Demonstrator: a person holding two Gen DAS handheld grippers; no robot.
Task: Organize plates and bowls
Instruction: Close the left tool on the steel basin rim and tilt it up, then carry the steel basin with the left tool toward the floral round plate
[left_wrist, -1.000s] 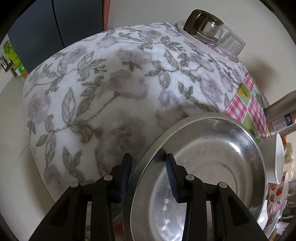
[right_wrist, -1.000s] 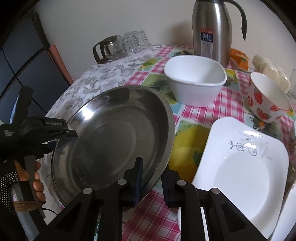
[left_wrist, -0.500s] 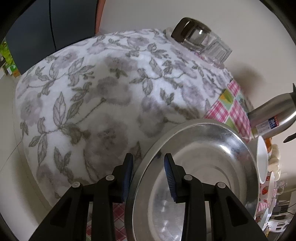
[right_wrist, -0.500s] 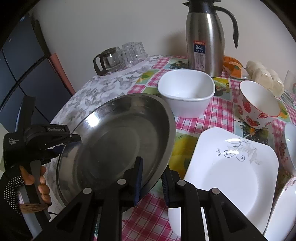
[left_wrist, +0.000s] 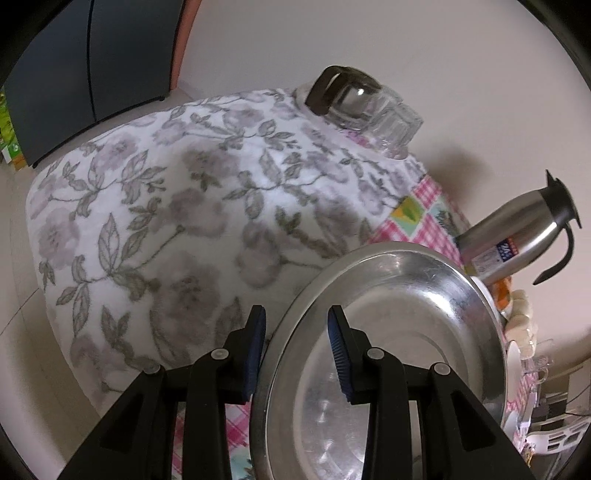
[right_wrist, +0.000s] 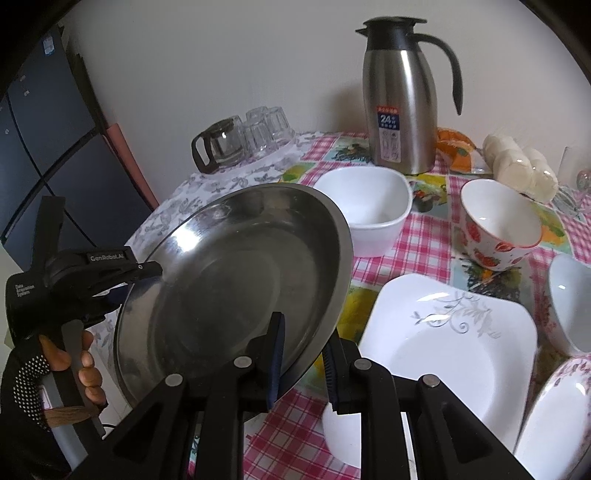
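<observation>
Behind the steel plate (right_wrist: 236, 280), table (right_wrist: 424, 240) hidden.

The left gripper (left_wrist: 297, 345) points steeply downward, its blue-padded fingers (left_wrist: 257, 343) set narrowly on either side of a steel plate's (left_wrist: 406, 332) rim. A gloved left hand (right_wrist: 55, 373) grips its handle, bare fingertips wrapped around the trigger. The right gripper (right_wrist: 303, 360) also tilts downward, jaws nearly closed, pinching the same plate's opposite rim.
</observation>
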